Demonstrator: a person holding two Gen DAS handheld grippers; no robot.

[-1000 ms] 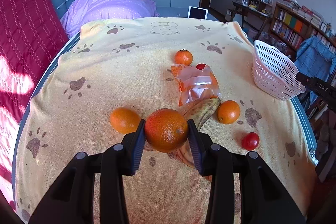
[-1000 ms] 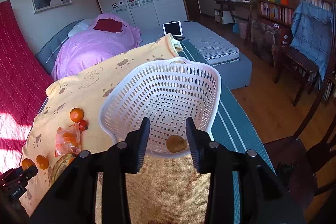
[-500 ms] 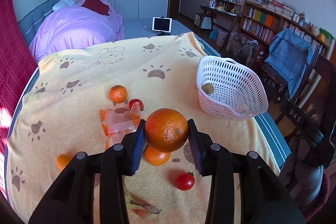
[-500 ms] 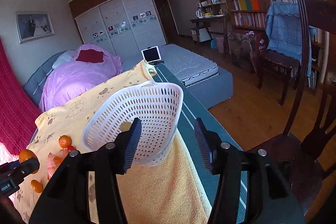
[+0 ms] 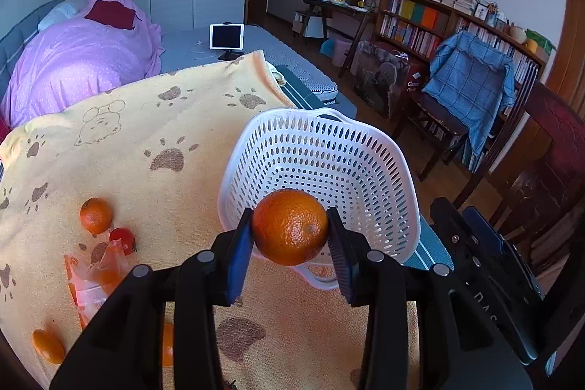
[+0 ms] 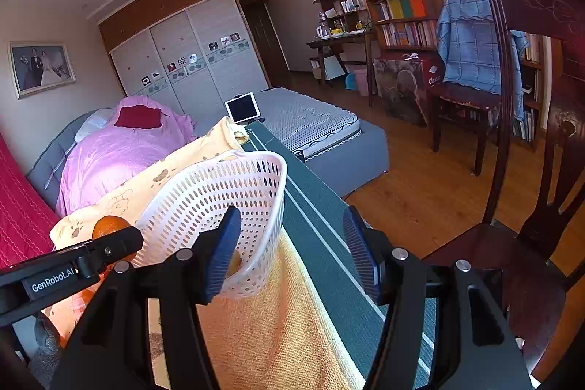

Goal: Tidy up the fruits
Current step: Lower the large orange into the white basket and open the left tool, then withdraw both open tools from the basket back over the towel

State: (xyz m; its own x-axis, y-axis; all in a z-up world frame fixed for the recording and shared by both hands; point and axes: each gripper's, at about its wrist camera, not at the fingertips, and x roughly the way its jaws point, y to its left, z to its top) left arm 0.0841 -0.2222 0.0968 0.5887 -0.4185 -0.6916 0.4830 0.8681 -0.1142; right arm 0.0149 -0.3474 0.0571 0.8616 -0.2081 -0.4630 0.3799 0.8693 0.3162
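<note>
A large orange (image 5: 290,227) sits pinched between the blue pads of my left gripper (image 5: 290,234), just above the near rim of the white perforated basket (image 5: 318,163). The basket stands at the right edge of a yellow paw-print blanket (image 5: 146,134). In the right wrist view the same orange (image 6: 109,224) shows left of the basket (image 6: 204,196), which holds a small yellowish fruit (image 6: 237,264). My right gripper (image 6: 292,245) has its jaws opening. The basket's near wall stands between them, with no pad pressing on it.
On the blanket to the left lie two small oranges (image 5: 95,215) (image 5: 47,346), a red tomato (image 5: 122,239) and a plastic bag (image 5: 95,276). A dark wooden chair (image 6: 530,152) stands close on the right. A dark green strip (image 6: 321,225) runs along the bed's edge.
My left gripper has carried the orange from over the loose fruits rightwards to the basket. The right jaws have spread wider, and the basket has shifted left in that view.
</note>
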